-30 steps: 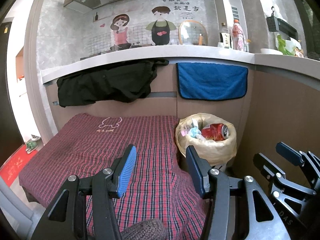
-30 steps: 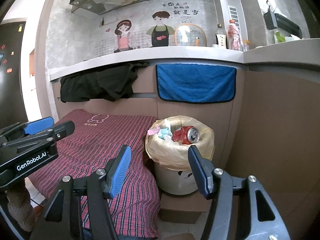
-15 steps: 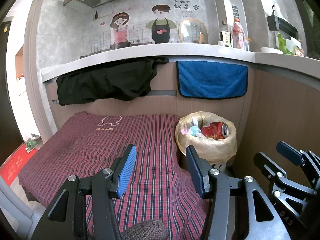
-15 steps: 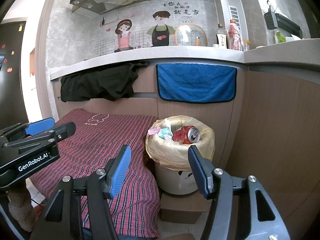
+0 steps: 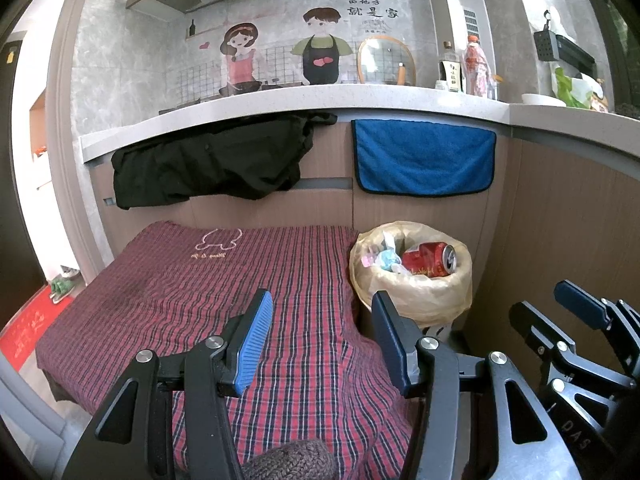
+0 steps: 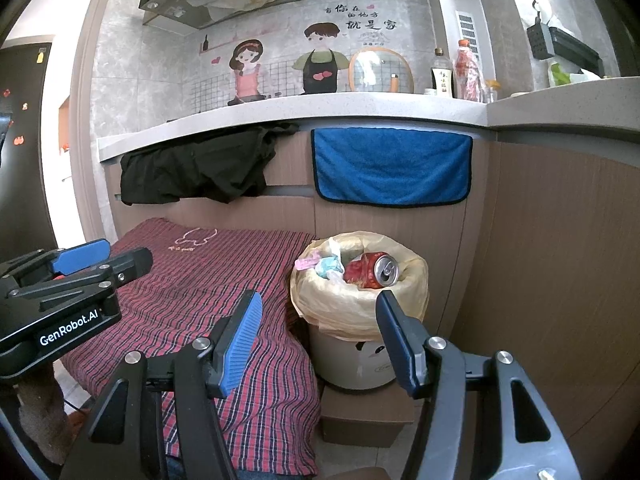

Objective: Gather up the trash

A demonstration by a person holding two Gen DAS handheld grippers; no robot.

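Left wrist view matched the frames from a second earlier: nothing had shifted. Left gripper (image 5: 320, 336) stood wide and empty over the plaid cloth (image 5: 192, 292); right gripper (image 6: 320, 336) likewise wide, nothing between its pads. Trash bin (image 6: 352, 364) with its yellowish liner sat just beside the cloth's edge, a red can (image 6: 370, 270) and crumpled wrappers (image 6: 320, 266) lying on top inside it. No loose trash showed on the cloth, so collecting was judged done or nearly so. Bin's depth below the top layer was hidden; the floor under the cloth edge and behind both grippers was cut off.
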